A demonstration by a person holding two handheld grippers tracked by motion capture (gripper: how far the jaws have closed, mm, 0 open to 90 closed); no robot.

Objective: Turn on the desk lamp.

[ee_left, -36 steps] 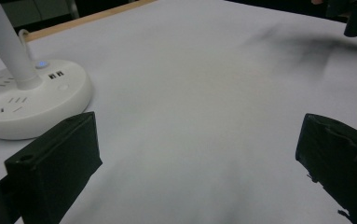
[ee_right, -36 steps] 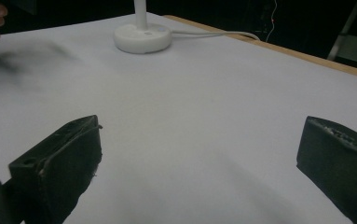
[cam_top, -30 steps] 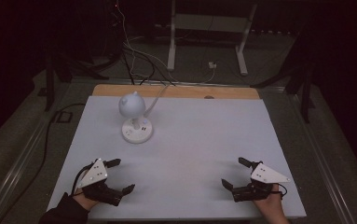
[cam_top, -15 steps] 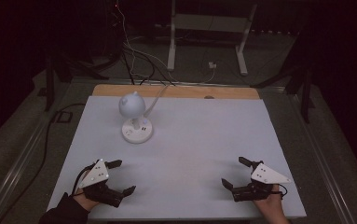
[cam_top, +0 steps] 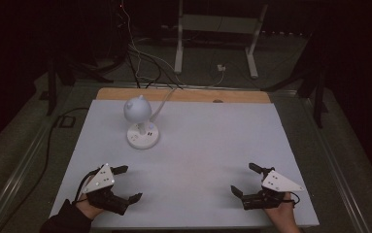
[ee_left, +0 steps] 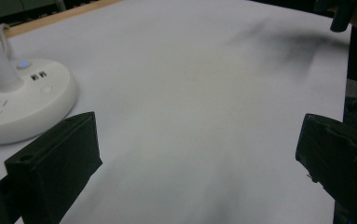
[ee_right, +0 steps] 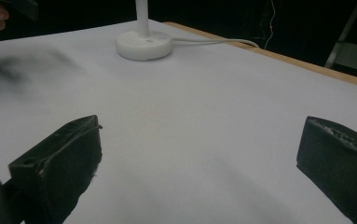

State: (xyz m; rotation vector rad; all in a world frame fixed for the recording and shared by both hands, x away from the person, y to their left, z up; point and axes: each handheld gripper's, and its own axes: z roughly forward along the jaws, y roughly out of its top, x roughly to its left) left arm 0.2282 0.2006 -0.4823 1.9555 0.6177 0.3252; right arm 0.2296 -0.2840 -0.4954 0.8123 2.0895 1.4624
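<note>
Room: dark all around, with a metal stand and loose cables on the floor behind; only the white surface (cam_top: 212, 145) is lit, so everything on it is easy to see.
Surface: a white sheet covers nearly all of it, and a wooden strip (cam_top: 183, 95) stays bare at the far edge.
Lamp: a small white desk lamp (cam_top: 141, 127) stands upright at the far left part of the sheet, well apart from both claws. Its round base carries a small blue light and some sockets, and its head bends over the base.
Lamp cable: a white cable (cam_top: 166, 94) goes from the base over the far edge toward the floor, probably why the lamp sits close to that edge.
Left claw: the left claw (cam_top: 127, 184) is at the near left corner, held in a hand; jaws wide apart, nothing between them. In the left gripper view the lamp base (ee_left: 17, 105) is just beyond its left jaw.
Right claw: the right claw (cam_top: 244, 179) is at the near right corner, also spread wide and holding nothing, pointing across the sheet toward the lamp base (ee_right: 143, 45).
Reason of the pose: both claws are low, apart and open, which looks like a ready position before any reach.
Likely next: the left claw is nearer to the lamp, so I judge it would reach first.
</note>
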